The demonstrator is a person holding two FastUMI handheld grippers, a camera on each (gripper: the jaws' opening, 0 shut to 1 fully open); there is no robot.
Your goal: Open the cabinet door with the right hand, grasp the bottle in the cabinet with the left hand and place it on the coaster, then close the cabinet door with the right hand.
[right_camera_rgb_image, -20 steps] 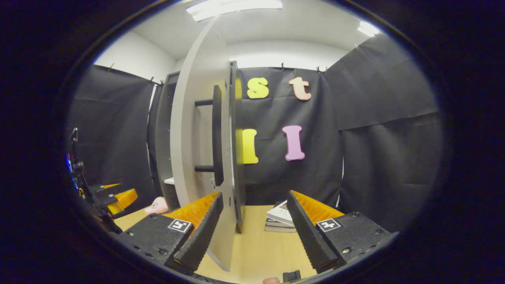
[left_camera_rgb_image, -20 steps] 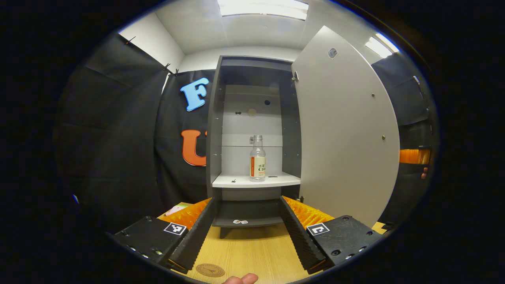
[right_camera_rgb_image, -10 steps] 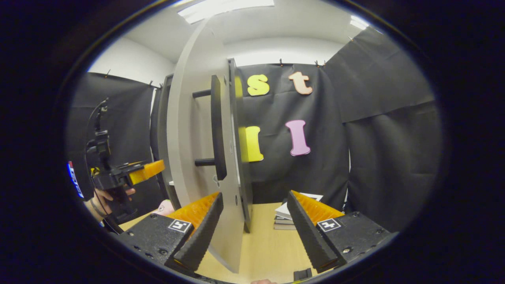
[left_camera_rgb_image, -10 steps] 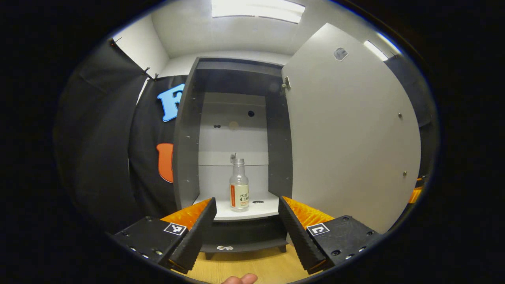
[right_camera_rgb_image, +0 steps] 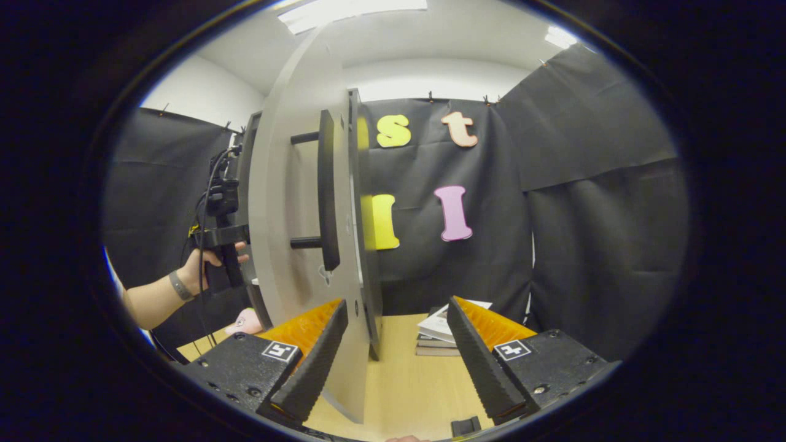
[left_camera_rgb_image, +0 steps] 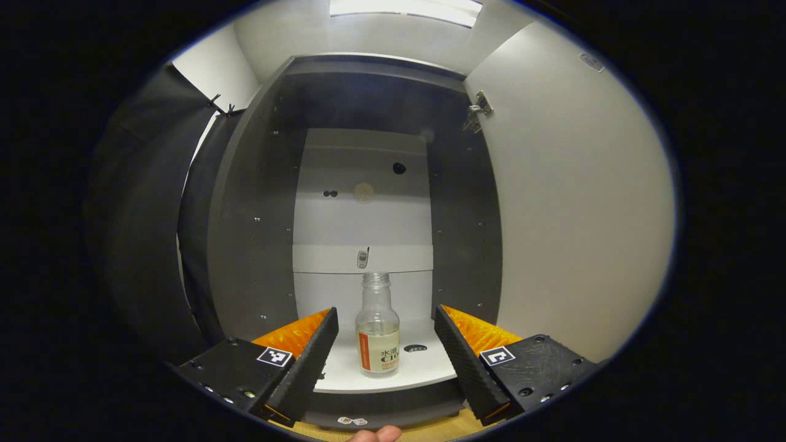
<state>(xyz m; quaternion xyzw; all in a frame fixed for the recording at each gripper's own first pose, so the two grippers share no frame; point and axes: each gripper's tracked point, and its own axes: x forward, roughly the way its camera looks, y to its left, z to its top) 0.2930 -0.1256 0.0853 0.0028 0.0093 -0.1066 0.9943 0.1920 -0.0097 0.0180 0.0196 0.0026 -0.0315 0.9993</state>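
Left gripper view: left tool (left_camera_rgb_image: 385, 347) spread wide, bottle (left_camera_rgb_image: 377, 328) at lower centre between its fingers, untouched; right tool (right_camera_rgb_image: 396, 344) spread beside door (right_camera_rgb_image: 291, 202)

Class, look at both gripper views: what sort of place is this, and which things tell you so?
Probably a staged recording booth, not a home: black cloth hangs as walls, a small cabinet stands on a wooden table, and a person's hand holds a gripper rig.

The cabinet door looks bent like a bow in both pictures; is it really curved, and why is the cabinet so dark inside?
Left gripper view: lens distortion bows the cabinet door; the dark upper cabinet sits in shadow, while the bottle stays sharp. Right gripper view: the same door arcs, and ceiling lights glare.
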